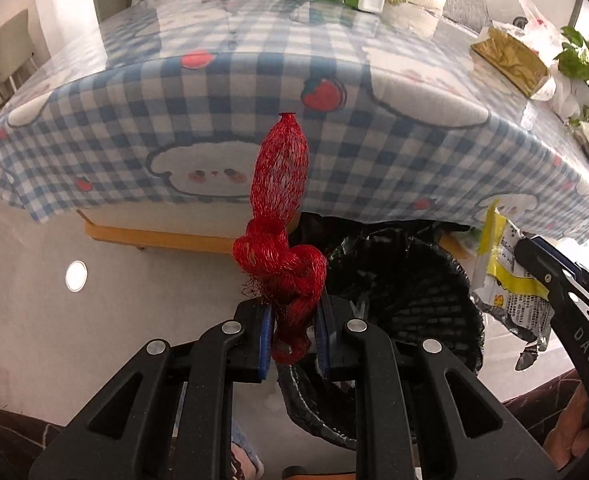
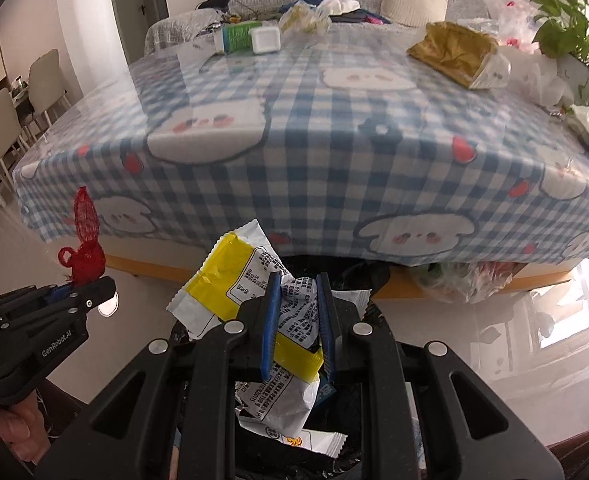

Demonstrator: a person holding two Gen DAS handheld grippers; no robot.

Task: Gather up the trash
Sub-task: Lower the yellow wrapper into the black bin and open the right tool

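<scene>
Red net bag (image 1: pixel 284 216): pinched in left gripper (image 1: pixel 294 332), knotted, sticking up before the table's edge.
Wrapper (image 2: pixel 254 288): crumpled yellow-white, clamped by right gripper (image 2: pixel 299 312).
Bin (image 1: pixel 406 292): black, at 4 o'clock of the net; mostly hidden behind grippers.
Table (image 2: pixel 314 152): cartons at 12 o'clock, blurred.

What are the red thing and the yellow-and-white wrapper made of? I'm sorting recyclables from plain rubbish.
The red net bag, clamped in the left gripper, looks like plastic mesh: open weave, slight sheen, knotted. The wrapper, pinched in the right gripper, looks like glossy printed plastic film with sharp creases; in the left wrist view its torn edge shows grey, perhaps a foil lining.
</scene>
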